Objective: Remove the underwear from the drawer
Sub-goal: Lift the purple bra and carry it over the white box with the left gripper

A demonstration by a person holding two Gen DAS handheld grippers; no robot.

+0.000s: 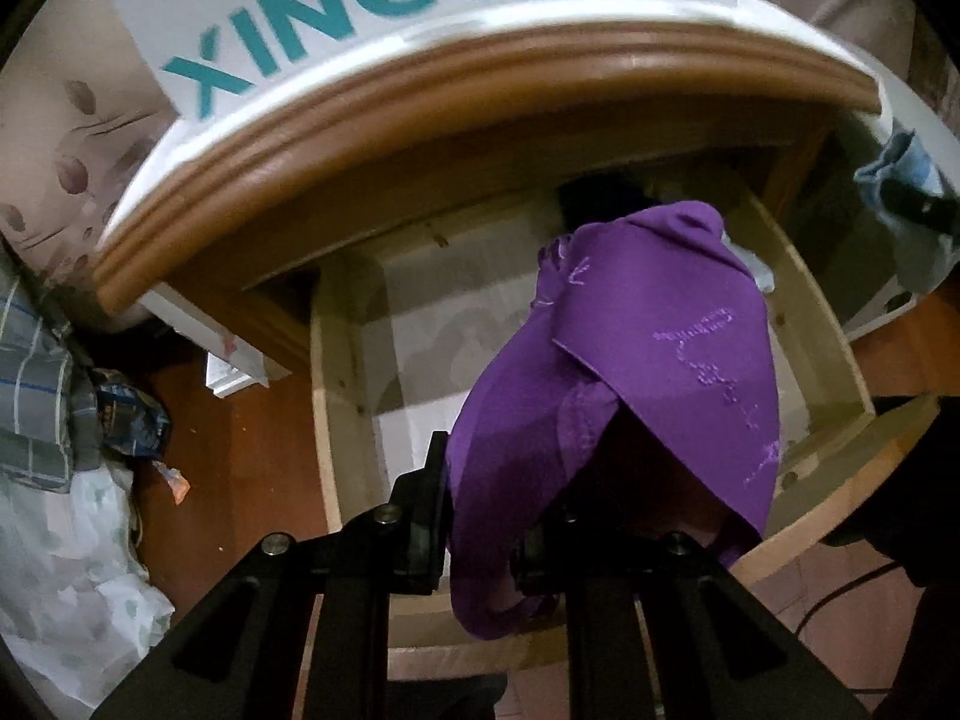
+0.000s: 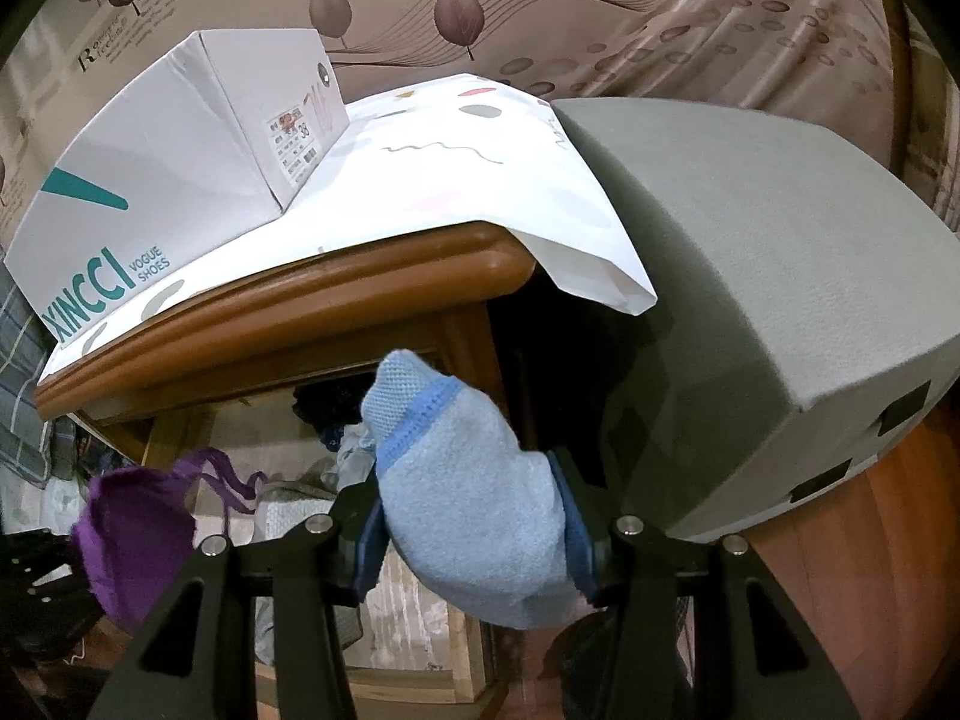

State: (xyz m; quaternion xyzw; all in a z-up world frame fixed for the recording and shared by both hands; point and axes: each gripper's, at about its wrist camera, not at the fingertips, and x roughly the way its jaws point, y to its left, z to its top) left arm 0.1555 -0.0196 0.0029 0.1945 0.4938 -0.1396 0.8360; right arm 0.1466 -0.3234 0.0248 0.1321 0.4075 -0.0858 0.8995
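Observation:
My left gripper (image 1: pixel 489 516) is shut on purple underwear (image 1: pixel 648 360), which hangs over its fingers above the open wooden drawer (image 1: pixel 342 396). The same purple piece shows at the left of the right wrist view (image 2: pixel 129 546). My right gripper (image 2: pixel 474 534) is shut on light blue underwear (image 2: pixel 474 504) with a darker blue trim, held up in front of the nightstand. That blue piece shows at the far right of the left wrist view (image 1: pixel 900 180). Dark and pale clothes (image 2: pixel 336 426) lie at the back of the drawer.
A wooden nightstand (image 2: pixel 288 300) holds a white XINCCI shoe box (image 2: pixel 180 168) on a white cloth (image 2: pixel 480 168). A grey upholstered block (image 2: pixel 780 300) stands right of it. Bedding (image 1: pixel 48 420) and a wrapper lie on the floor at the left.

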